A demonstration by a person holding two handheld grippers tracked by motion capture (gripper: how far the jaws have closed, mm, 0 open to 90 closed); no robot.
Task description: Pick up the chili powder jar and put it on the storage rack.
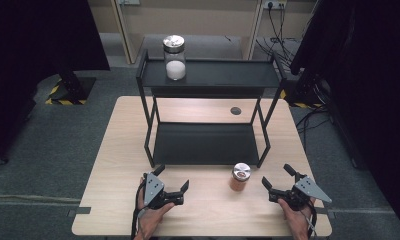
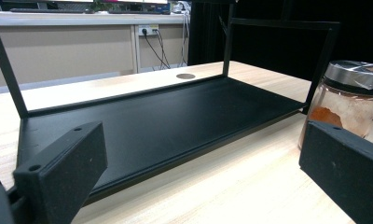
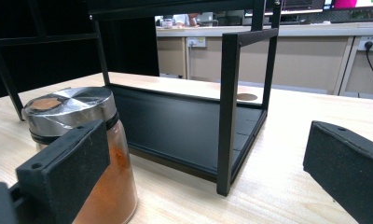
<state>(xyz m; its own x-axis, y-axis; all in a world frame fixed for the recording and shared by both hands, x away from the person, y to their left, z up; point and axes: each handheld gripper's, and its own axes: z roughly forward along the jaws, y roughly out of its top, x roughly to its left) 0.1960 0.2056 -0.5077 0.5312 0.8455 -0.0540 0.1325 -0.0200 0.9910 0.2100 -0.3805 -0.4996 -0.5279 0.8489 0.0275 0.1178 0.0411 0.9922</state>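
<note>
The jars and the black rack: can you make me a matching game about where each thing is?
Things:
1. jar with white powder
2. jar with orange powder
3. left gripper
4. round dark spot in the table

Places:
A. on the table in front of the rack, between the two grippers
B. on the top shelf of the rack, at its left end
C. behind the bottom shelf, near the rack's right legs
D. at the near-left of the table, jaws open

Pairs: 1-B, 2-A, 3-D, 4-C
</note>
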